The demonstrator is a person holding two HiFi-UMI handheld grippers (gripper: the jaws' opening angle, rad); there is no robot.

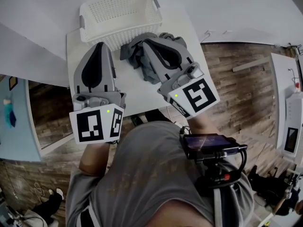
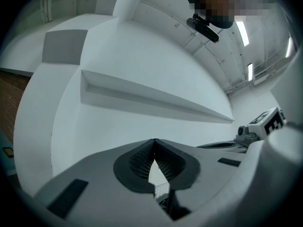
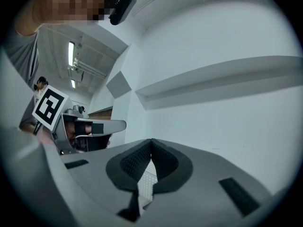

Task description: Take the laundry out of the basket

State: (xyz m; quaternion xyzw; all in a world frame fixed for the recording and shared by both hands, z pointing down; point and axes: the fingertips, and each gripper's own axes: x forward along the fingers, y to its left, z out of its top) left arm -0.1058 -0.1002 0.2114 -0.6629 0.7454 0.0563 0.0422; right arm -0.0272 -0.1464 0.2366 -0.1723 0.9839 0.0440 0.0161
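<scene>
grey shirt (image 1: 142, 178) of the person fills the bottom of the head view, with a dark device on a mount (image 1: 210, 145) at the chest. just past it come the two marker cubes, one on the left gripper (image 1: 100, 44) and one on the right gripper (image 1: 145, 41), both reaching out over a white table (image 1: 137, 98).

the left gripper is clenched: in the left gripper view its tips meet in a thin line with nothing between them. the right gripper is clenched the same way, tips together on nothing in the right gripper view.

the laundry (image 1: 132, 53), a crumpled grey heap, lies on the table outside the basket (image 1: 124, 36), right up against its near wall. the right gripper hangs over the heap and hides its middle; whether it touches the cloth cannot be told. the left gripper sits just beside the heap, over bare table, its tip close to the basket's near wall.

the basket is a white lattice tub with grey handles, at the far edge of the table near a white wall. wooden floor (image 1: 232, 79) shows to the right.
</scene>
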